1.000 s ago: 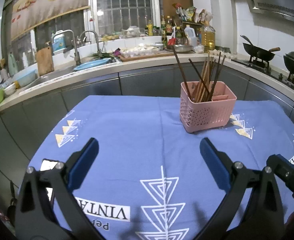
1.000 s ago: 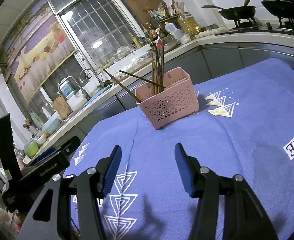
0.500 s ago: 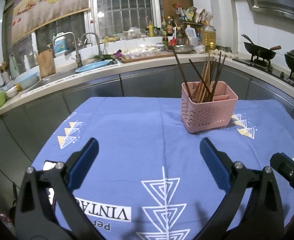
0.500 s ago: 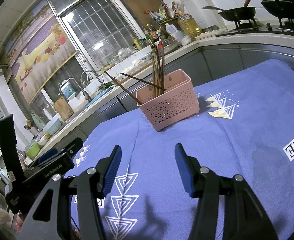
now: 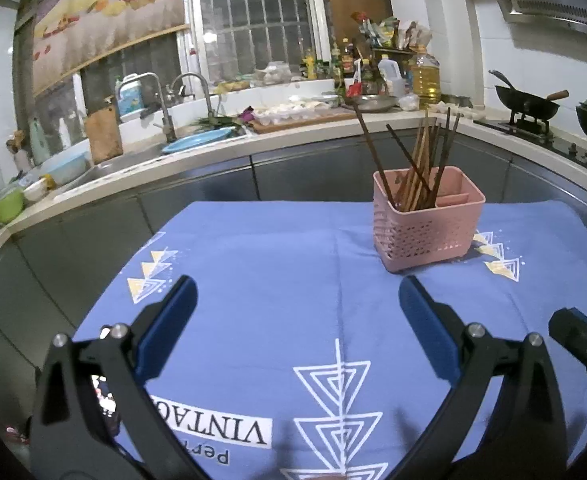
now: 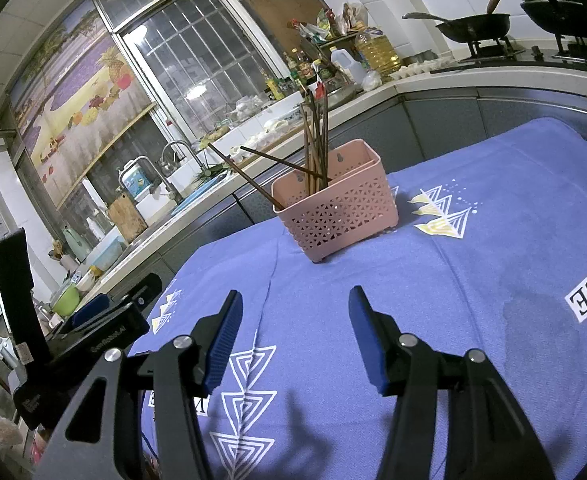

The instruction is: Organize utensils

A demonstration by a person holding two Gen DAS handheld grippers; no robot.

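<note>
Chopsticks (image 5: 417, 168) stand in basket (image 5: 425, 236) at 1 o'clock; desk (image 5: 293, 280) cleared. Left claw (image 5: 297, 312), right claw (image 6: 291, 328) open, empty; task appears complete.

wrist views, both facing pink basket (image 5: 427, 226)

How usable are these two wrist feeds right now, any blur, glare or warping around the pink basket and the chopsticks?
Left wrist view: sharp, pink basket and chopsticks crisp; fisheye bends the counter into an arc, corners vignetted black. Right wrist view: also sharp, tilted; the window shows a bright spot of glare, and soft shadows lie on the blue cloth under the right hand-held gripper.
</note>
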